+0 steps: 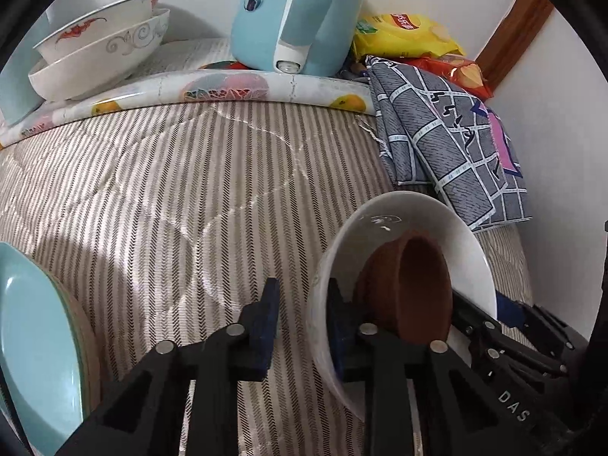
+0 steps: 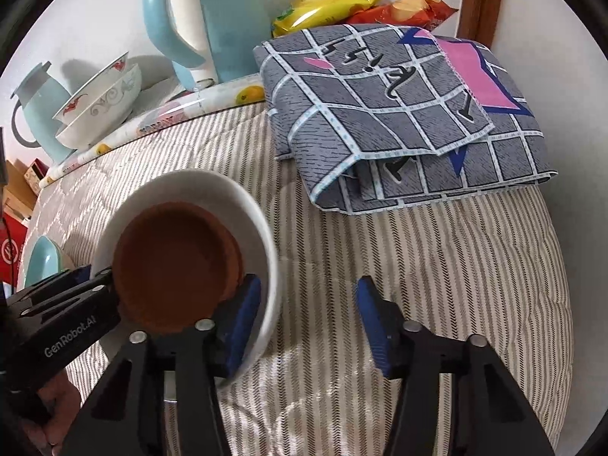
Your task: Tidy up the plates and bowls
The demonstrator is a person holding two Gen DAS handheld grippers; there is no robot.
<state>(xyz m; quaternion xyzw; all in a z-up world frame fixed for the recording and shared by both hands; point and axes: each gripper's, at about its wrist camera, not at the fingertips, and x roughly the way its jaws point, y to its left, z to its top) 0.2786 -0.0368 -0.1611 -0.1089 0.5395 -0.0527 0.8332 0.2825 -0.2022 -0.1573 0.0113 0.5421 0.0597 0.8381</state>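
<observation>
The white bowl (image 2: 262,250), with a brown bowl (image 2: 171,262) inside, stands on the striped quilt (image 2: 437,266). Left gripper (image 1: 300,326) and right gripper (image 2: 307,323) both straddle its rim, jaws apart. Ceramic looks heavy, slippery, fragile; pinch the rim.

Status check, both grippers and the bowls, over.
Left gripper open, straddling white bowl rim. Right gripper open, one finger inside same bowl. Brown bowl nested inside it. Folded cloth close beyond, not touching.
</observation>
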